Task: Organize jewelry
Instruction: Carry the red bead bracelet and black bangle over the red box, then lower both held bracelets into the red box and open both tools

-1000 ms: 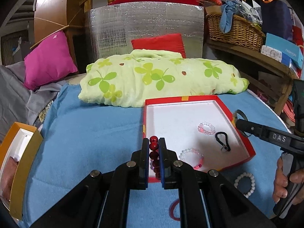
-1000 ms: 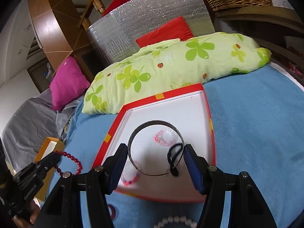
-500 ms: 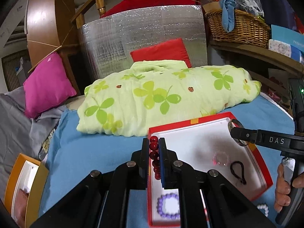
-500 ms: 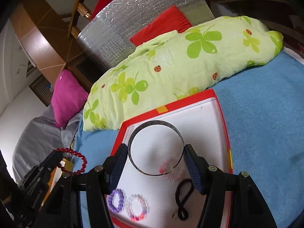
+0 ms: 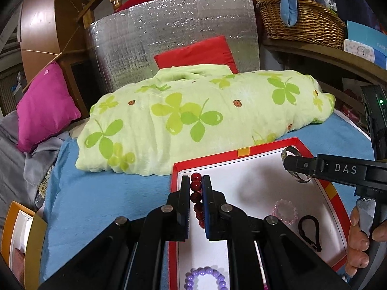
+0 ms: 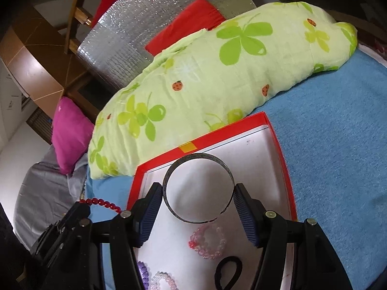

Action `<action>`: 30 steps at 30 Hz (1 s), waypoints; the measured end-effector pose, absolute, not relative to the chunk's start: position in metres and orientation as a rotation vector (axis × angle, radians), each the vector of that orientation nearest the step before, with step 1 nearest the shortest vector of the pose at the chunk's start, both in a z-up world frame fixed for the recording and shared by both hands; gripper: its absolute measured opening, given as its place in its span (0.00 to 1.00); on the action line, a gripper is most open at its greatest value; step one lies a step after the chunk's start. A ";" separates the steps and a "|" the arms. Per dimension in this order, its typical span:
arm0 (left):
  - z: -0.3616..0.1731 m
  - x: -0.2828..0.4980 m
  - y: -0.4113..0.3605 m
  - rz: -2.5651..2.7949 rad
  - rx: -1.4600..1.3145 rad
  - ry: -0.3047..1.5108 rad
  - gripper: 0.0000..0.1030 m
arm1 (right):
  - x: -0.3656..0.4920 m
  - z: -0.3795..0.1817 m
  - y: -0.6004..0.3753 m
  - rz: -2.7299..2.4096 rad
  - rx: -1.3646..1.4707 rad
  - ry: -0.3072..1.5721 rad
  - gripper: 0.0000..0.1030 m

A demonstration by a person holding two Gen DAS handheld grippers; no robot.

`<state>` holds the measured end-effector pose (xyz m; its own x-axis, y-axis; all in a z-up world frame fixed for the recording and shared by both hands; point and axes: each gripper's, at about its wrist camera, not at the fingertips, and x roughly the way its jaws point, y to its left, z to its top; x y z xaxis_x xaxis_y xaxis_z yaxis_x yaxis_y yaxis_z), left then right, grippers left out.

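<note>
**Jewelry carried over the red tray, one piece in each gripper**

Jewelry was split between the two tools and the tray beneath them. The left gripper (image 5: pixel 196 188) had its jaws pinched almost together on a red bead bracelet (image 5: pixel 196 194), the beads stacked in a line between the pads and dangling below them. It hung over the near left corner of the red-rimmed tray (image 5: pixel 266 148), which lay on a blue cover (image 5: pixel 108 193).

The right gripper (image 6: pixel 197 193) stood fairly wide, its ribbed blue pads pressed on either side of a dark metal bangle (image 6: pixel 197 157), held like a hoop above the tray's white floor (image 6: pixel 256 159). Seen from the left tool, that bangle sat out ahead and to the right, near the tray's far rim, with a hand (image 5: pixel 360 239) wrapped round the right tool's handle.

Below and behind the bangle lay a pale pink bead bracelet (image 6: pixel 208 241), and closer still a black hair tie (image 6: pixel 228 270). A purple bead bracelet (image 5: pixel 205 279) rested under the left tool. Beyond the tray was a green clover-print pillow (image 5: pixel 205 118).
</note>
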<state>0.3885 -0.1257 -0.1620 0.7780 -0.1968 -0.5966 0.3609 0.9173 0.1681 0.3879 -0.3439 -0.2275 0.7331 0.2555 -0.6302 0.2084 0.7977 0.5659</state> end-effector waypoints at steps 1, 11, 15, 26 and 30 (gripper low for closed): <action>-0.164 0.390 -0.126 -0.306 0.284 0.612 0.09 | 0.389 -0.228 -0.344 0.023 0.660 0.764 0.62; -0.176 0.400 -0.129 -0.308 0.289 0.647 0.09 | 0.395 -0.237 -0.346 -0.015 0.655 0.793 0.63; -0.183 0.402 -0.130 -0.310 0.300 0.664 0.09 | 0.398 -0.242 -0.347 -0.027 0.663 0.805 0.63; -0.199 0.413 -0.130 -0.314 0.293 0.708 0.09 | 0.403 -0.247 -0.349 -0.051 0.659 0.806 0.63; -0.206 0.418 -0.134 -0.322 0.297 0.725 0.09 | 0.406 -0.247 -0.349 -0.052 0.652 0.805 0.63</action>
<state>0.4180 -0.1342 -0.2057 0.7036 -0.1836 -0.6865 0.3861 0.9098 0.1524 0.4061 -0.3489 -0.2469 0.7026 0.1967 -0.6839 0.2827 0.8048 0.5219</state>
